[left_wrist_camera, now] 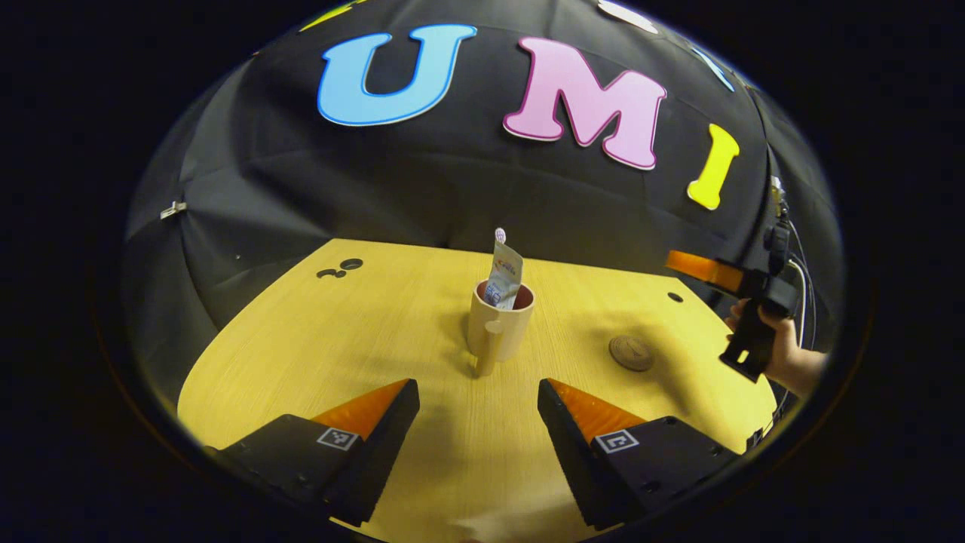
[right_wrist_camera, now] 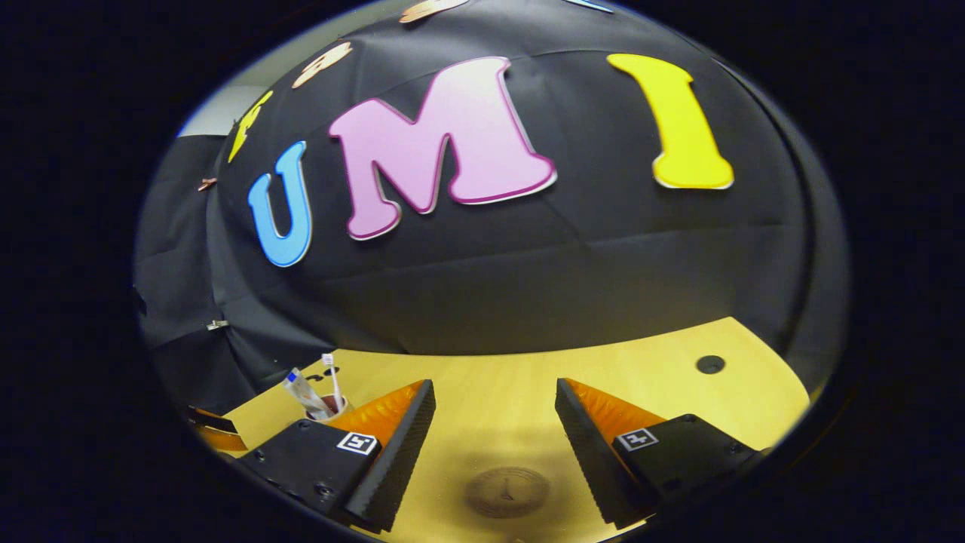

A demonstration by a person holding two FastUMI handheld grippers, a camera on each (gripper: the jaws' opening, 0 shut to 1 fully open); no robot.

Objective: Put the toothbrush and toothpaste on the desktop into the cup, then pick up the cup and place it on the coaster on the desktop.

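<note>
Cup (left_wrist_camera: 500, 323) stands at frame centre on the desk (left_wrist_camera: 301, 339), handle toward the camera — likely ceramic, stiff, smooth, top-heavy with its load; best gripped across the handle. One toothpaste tube (left_wrist_camera: 503, 275), one toothbrush (right_wrist_camera: 329, 375), both inside. One coaster (left_wrist_camera: 631, 352), centre-right. Left gripper (left_wrist_camera: 479, 400) and right gripper (right_wrist_camera: 495, 411) — spread wide, empty.

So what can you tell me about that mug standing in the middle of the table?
The mug is cream-coloured outside with a darker, reddish-brown inside, and looks ceramic. It stands upright on the yellow wooden table, its handle turned toward the left gripper's camera. A toothpaste tube leans inside it, with a toothbrush head poking up beside it. Neither gripper touches it. The round coaster lies apart from it on the table.
</note>
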